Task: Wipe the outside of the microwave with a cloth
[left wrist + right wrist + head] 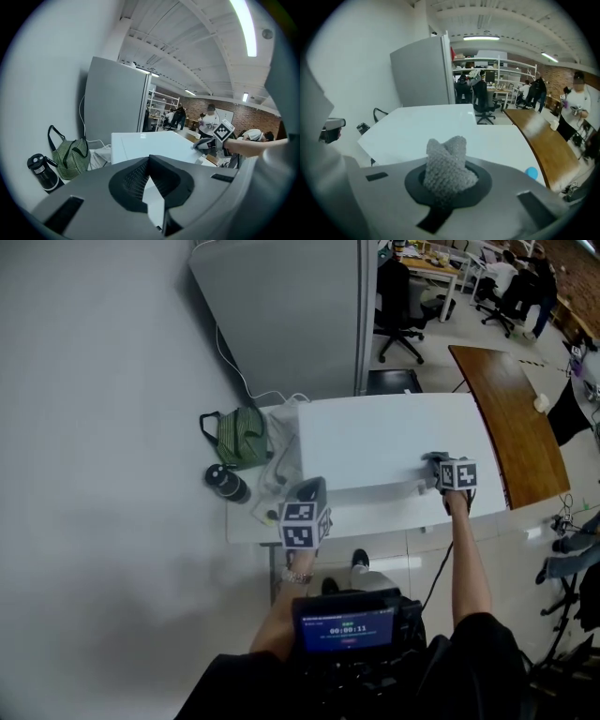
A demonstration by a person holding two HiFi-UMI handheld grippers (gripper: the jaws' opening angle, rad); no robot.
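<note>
**Cloth on the microwave's top, wiping stroke about to run**

The right gripper (442, 471) is clamped on a bunched grey knitted cloth (447, 165) and rests at the front right corner of the microwave (384, 437), on its top face. I judge this to be the wiping step, with most of the top not yet covered. The next move calls for dragging the cloth across the top towards the microwave's far left corner, with steady downward pressure, and then down its sides. The left gripper (309, 495) hovers just off the microwave's front left corner, its jaws slightly parted with nothing between them. The microwave is a plain white box with a smooth, matt top. It sits on a white table (251, 523), with a striped green bag (242, 435) and a black flask (226, 482) to its left.
</note>
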